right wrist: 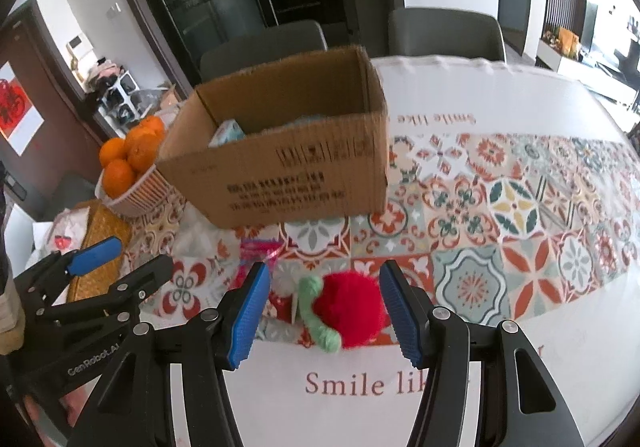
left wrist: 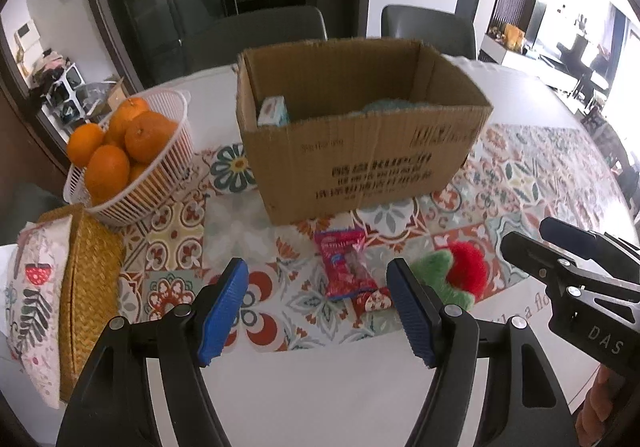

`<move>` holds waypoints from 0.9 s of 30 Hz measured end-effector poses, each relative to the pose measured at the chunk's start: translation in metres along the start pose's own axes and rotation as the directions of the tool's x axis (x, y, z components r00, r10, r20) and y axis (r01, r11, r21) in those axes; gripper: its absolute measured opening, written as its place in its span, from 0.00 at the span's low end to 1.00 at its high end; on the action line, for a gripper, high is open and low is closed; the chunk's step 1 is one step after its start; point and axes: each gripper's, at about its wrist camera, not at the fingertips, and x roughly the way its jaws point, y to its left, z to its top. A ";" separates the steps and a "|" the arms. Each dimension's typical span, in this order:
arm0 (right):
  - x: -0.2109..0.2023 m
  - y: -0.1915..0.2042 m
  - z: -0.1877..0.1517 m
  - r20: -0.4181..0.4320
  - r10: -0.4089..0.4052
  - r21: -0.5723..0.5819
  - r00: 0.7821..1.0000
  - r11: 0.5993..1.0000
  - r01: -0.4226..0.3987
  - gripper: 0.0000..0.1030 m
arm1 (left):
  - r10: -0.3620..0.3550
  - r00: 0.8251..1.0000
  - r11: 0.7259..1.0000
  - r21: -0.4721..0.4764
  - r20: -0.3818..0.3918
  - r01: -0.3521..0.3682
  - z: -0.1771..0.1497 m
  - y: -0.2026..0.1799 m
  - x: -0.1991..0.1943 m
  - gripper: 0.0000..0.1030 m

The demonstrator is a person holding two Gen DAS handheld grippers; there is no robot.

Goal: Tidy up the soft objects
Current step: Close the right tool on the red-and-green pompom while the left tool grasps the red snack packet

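Observation:
A red and green plush toy (right wrist: 344,307) lies on the patterned tablecloth between the open pads of my right gripper (right wrist: 324,311), which do not touch it. It also shows in the left wrist view (left wrist: 460,275). A pink snack packet (left wrist: 346,267) lies just left of it, in front of my open, empty left gripper (left wrist: 318,307). An open cardboard box (left wrist: 360,143) stands behind, holding a small carton (left wrist: 273,111) and something teal. The right gripper's fingers (left wrist: 532,247) show at the right edge of the left wrist view.
A white basket of oranges (left wrist: 132,167) stands left of the box. A woven straw mat (left wrist: 88,287) and a printed fabric pouch (left wrist: 36,299) lie at the left table edge. Two grey chairs (left wrist: 428,27) stand behind the table.

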 end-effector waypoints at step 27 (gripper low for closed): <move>0.083 -0.013 -0.034 -0.214 0.040 0.065 0.976 0.998 -0.027 0.57 | -0.020 0.990 1.000 0.007 -0.143 0.021 -0.006 -0.004 0.085 0.69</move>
